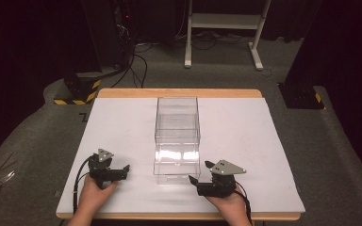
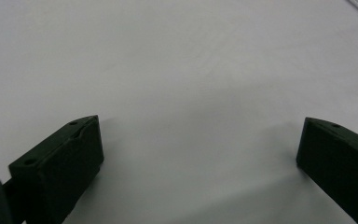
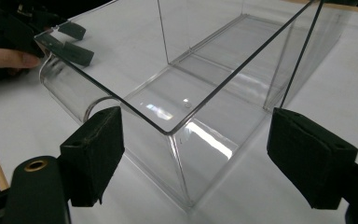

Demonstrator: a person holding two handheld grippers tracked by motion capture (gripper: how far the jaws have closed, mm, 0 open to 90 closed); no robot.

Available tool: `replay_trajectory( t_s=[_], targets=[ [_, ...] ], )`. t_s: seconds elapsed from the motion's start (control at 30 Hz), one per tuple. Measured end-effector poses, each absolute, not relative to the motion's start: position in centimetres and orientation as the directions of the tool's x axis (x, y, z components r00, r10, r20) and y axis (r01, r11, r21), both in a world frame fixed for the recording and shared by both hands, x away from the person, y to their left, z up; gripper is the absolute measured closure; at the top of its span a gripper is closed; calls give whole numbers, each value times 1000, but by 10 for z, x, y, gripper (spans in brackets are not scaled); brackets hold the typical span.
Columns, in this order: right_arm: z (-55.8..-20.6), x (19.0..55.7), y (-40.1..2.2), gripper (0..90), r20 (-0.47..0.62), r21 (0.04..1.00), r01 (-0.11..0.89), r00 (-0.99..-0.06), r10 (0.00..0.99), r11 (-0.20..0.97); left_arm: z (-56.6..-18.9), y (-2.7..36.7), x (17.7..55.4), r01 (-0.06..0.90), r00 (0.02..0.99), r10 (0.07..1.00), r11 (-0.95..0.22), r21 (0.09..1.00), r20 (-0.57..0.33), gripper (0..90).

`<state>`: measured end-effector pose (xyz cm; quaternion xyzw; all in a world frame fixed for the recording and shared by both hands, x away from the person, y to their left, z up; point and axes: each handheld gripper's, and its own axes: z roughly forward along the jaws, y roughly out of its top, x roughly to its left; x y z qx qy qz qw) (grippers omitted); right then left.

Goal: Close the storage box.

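Both grippers sat wide open, holding nothing — left gripper and right gripper flanking the clear box's near end.

From above, my white-covered wooden table is evenly lit while the room behind sinks into near black. Overhead light throws bright glare onto the clear, rectangular plastic box, strongest on its near half. In my right hand-held gripper's view, white streaks gleam on the box floor, and the 2 black jaws look soft, out of focus. Under my left hand-held gripper, faint, diffuse shadows spread on the table. The high view is slightly grainy.
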<state>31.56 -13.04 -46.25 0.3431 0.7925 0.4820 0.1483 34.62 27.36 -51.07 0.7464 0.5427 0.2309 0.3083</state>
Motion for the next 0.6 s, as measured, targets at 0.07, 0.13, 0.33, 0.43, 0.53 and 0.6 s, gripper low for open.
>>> replay_trajectory(
  t_s=[0.07, 0.13, 0.33, 0.43, 0.53, 0.6],
  targets=[
    [-462, 316, -130, 193, 99, 867, 402, -720, 687, 296, -511, 274, 346, 668, 305, 952, -221, 710, 10, 8],
    [-462, 316, -130, 193, 95, 868, 398, -721, 687, 297, -511, 274, 346, 667, 305, 952, -222, 711, 11, 8],
    [-463, 319, -128, 196, 101, 872, 401, -709, 698, 282, -511, 273, 346, 667, 304, 953, -221, 712, 12, 10],
    [-462, 319, -128, 194, 101, 871, 403, -708, 699, 282, -511, 274, 346, 667, 303, 953, -220, 712, 11, 9],
    [-461, 321, -129, 195, 99, 872, 404, -697, 710, 275, -511, 273, 346, 666, 303, 953, -221, 712, 12, 9],
    [-461, 322, -128, 196, 96, 873, 403, -695, 712, 275, -511, 274, 346, 667, 303, 953, -220, 712, 11, 9]
  ],
)
